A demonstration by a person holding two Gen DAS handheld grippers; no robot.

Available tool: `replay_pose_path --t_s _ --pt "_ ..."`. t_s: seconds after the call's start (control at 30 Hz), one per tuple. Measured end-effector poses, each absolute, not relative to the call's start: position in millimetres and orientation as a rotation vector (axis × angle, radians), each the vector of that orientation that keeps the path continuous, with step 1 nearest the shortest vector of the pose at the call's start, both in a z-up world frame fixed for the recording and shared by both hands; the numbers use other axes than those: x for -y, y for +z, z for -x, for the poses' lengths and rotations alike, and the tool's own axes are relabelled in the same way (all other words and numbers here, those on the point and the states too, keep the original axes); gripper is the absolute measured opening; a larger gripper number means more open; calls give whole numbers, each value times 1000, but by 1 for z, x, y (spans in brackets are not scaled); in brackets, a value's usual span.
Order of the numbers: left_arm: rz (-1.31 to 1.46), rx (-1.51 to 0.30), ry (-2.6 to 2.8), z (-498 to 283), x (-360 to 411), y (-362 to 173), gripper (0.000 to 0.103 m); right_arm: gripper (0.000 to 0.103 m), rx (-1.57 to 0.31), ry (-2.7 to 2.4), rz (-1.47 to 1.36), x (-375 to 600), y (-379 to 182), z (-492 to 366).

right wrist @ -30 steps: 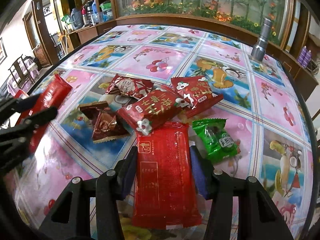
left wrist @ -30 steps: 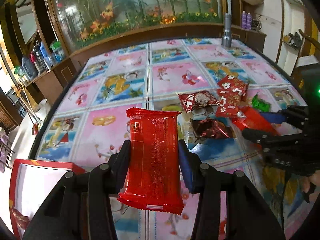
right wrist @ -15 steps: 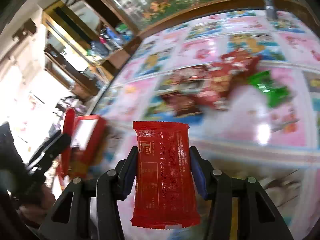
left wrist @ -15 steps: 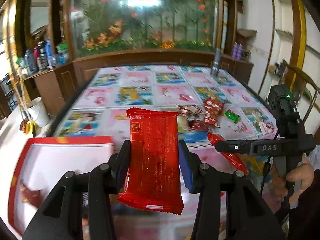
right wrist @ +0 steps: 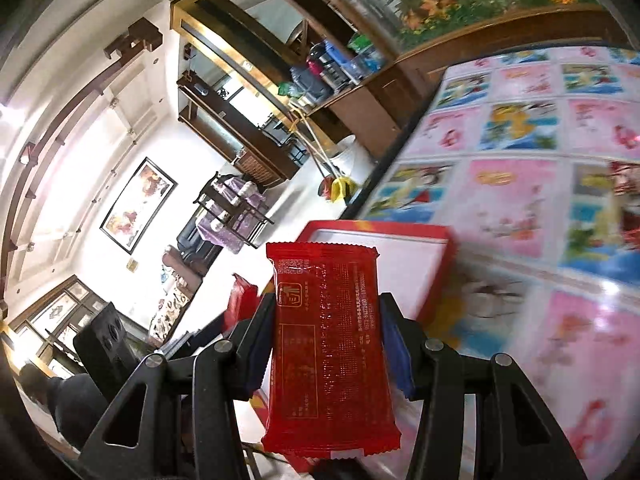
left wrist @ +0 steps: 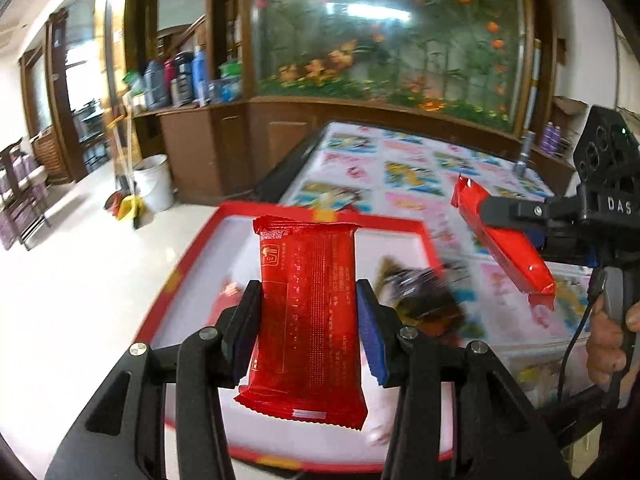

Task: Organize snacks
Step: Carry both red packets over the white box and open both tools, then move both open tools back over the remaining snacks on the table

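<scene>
My left gripper (left wrist: 308, 328) is shut on a red snack packet (left wrist: 306, 312) and holds it upright above a red-rimmed white box (left wrist: 392, 228) at the table's left end. A few snacks (left wrist: 416, 292) lie blurred inside the box. My right gripper (right wrist: 326, 344) is shut on a second red snack packet (right wrist: 328, 344), above the near corner of the same box (right wrist: 436, 276). In the left wrist view the right gripper (left wrist: 516, 232) and its packet (left wrist: 500, 244) hang to the right of the box.
The table has a colourful tiled cloth (right wrist: 512, 184). More snacks (right wrist: 624, 180) lie blurred at the right edge of the right wrist view. A metal cylinder (left wrist: 524, 156) stands at the table's far side. A white bucket (left wrist: 154, 186) stands on the floor past the table's left end.
Both grippers have lifted their red packets from the snack pile and swung left, to over the red-rimmed box. Both stay shut.
</scene>
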State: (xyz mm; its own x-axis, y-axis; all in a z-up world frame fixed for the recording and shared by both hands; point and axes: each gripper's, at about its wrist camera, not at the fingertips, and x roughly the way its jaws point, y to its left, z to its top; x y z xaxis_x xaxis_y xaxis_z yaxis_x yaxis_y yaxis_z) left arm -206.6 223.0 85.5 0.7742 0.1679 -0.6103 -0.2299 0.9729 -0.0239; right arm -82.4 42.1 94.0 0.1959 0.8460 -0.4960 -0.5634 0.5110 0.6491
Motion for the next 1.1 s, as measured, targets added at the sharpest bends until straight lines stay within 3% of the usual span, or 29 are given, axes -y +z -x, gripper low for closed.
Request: replay_pose_path --t_s 0.43,0.53,0.63,1.0,1.1 --pt "147 -704 308 215 -259 61 45 51 -1074 986 -367 -132 51 93" --pt "168 -688 324 221 -263 67 57 54 -1085 997 -345 -150 52 90" --pt "152 -665 334 226 -262 72 59 55 -1053 1038 -353 -151 63 89" --pt "46 -690 212 199 -196 83 59 62 -814 786 -396 2 98 40" --pt "2 -690 141 189 -163 92 67 63 -772 647 -385 64 98 19"
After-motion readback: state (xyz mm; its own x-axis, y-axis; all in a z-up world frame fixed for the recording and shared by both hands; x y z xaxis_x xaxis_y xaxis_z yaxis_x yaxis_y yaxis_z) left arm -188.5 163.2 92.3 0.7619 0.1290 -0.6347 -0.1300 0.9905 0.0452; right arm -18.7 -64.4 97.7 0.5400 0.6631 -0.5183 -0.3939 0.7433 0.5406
